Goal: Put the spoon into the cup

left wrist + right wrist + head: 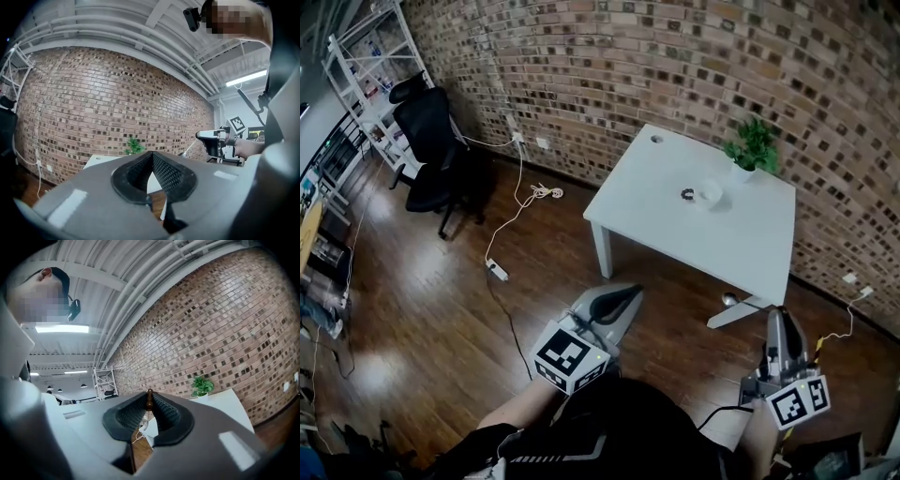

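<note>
The right gripper (774, 317) is holding the spoon (149, 399). Its jaws are standing only slightly apart, with the pads pinching a thin brown knobbed end right at their tips. From above, what looks like the pale bowl is sticking out to that gripper's left. The left gripper (628, 298) is carrying nothing: its jaw tips are meeting, with nothing between them.

The cup (710, 192) is sitting on the white table (741, 248), well ahead of the right gripper and a little to its left, and well ahead of the left gripper and off to its right. A small dark object (687, 195) is lying just beside the cup; I cannot tell what it is.

I am judging the spoon to be light, stiff and slim. A pinch at the very end of the handle is letting the long part swing or twist, so a hold slightly further along would be steadier. The cup is looking small, light and possibly fragile, so it may tip or slide if the spoon knocks its rim. It wants a gentle lowering, perhaps with the free gripper steadying it.

Counting: one spoon, one cup, one small dark object, one table, one potted plant (753, 145) at the table's far edge, and two grippers.
</note>
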`<state>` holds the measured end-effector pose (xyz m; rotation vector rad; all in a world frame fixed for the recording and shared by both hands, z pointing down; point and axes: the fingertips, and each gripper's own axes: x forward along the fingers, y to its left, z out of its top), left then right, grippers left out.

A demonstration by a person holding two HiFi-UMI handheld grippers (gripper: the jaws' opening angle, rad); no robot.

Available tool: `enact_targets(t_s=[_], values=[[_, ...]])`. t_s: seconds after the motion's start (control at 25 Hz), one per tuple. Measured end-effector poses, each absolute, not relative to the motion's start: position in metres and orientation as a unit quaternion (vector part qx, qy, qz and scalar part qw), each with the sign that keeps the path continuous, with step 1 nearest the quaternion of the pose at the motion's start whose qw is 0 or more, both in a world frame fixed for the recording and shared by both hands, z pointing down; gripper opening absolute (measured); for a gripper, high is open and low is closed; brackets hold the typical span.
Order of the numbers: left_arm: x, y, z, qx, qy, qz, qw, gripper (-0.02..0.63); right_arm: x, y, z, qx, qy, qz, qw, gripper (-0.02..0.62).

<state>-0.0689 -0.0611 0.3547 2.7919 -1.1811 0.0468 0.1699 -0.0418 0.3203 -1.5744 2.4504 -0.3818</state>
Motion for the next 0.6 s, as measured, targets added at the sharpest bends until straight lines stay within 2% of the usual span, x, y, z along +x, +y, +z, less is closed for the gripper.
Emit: enact_targets(t_s=[0.24,0.6], values=[[-0.090,-0.124,0.352,0.924,-0.379,0.004,0.059,-0.006,0.151,-0.088,0.319,-0.552,0.817,-0.129,0.104,0.044],[-0.066,-0.192,0.368,0.922,-0.378,0.002,0.079,-0.006,0.171,-0.164,0.322,-0.546,0.823,-0.127,0.093,0.044]])
